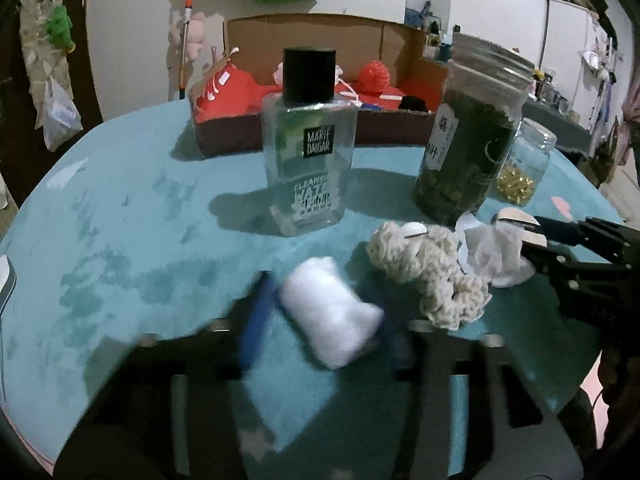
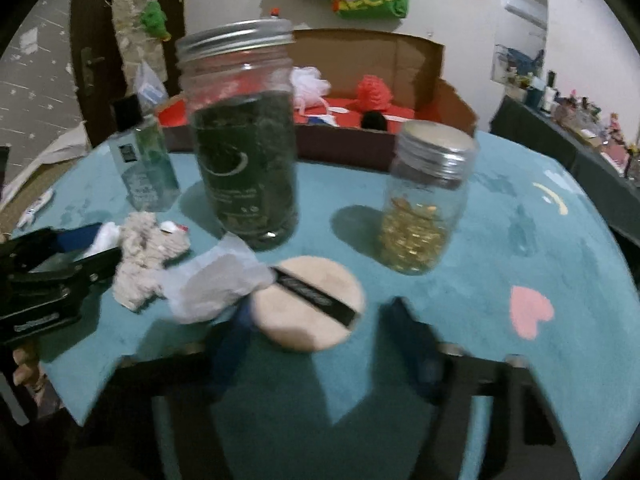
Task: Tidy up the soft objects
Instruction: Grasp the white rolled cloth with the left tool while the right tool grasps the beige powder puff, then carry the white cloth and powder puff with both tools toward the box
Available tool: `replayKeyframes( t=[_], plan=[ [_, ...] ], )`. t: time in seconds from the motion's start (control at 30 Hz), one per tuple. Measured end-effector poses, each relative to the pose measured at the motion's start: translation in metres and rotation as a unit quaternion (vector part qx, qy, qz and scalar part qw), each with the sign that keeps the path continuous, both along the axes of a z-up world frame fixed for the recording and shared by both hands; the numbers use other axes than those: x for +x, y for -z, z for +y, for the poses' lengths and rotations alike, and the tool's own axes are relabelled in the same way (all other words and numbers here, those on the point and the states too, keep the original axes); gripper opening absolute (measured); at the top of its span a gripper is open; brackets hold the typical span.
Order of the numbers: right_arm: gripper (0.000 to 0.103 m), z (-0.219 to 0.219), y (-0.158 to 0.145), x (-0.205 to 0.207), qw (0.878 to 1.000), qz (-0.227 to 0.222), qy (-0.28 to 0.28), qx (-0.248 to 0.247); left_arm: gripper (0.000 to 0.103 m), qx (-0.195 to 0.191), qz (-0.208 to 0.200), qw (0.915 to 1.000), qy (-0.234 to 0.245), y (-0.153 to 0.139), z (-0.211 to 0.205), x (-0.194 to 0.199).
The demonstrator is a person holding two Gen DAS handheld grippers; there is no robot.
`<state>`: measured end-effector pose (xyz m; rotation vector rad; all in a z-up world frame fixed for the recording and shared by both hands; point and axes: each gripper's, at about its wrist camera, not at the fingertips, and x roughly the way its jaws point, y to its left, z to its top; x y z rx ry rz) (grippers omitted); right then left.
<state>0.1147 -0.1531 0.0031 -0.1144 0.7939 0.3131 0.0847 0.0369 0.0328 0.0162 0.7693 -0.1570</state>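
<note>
In the left wrist view a white cotton roll lies on the teal table between the blue fingers of my left gripper, which is open around it. A cream crocheted toy lies just right of it, with crumpled white tissue beyond. In the right wrist view my right gripper is open around a round beige powder puff with a black band. The tissue and the crocheted toy lie to its left. My left gripper shows at the left edge.
A clear cleansing-water bottle, a tall jar of dark leaves and a small jar of gold bits stand on the teal table. Behind them is an open cardboard box with red, white and black soft items.
</note>
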Motion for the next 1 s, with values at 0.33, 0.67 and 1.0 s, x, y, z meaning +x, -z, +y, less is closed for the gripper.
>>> replayKeyframes(
  t=[0.33, 0.67, 1.0],
  plan=[
    [0.018, -0.004, -0.014, -0.015, 0.999, -0.032, -0.004, 0.013, 0.021, -0.010, -0.018, 0.9995, 0.023, -0.012, -0.008, -0.005],
    [0.016, -0.009, -0.016, -0.018, 0.999, -0.037, 0.003, 0.024, 0.021, -0.007, -0.022, 0.9995, 0.022, -0.014, -0.010, -0.007],
    [0.016, -0.025, -0.020, -0.020, 0.999, -0.036, 0.021, 0.028, 0.021, 0.003, -0.021, 0.9998, 0.007, -0.020, 0.006, -0.004]
  ],
)
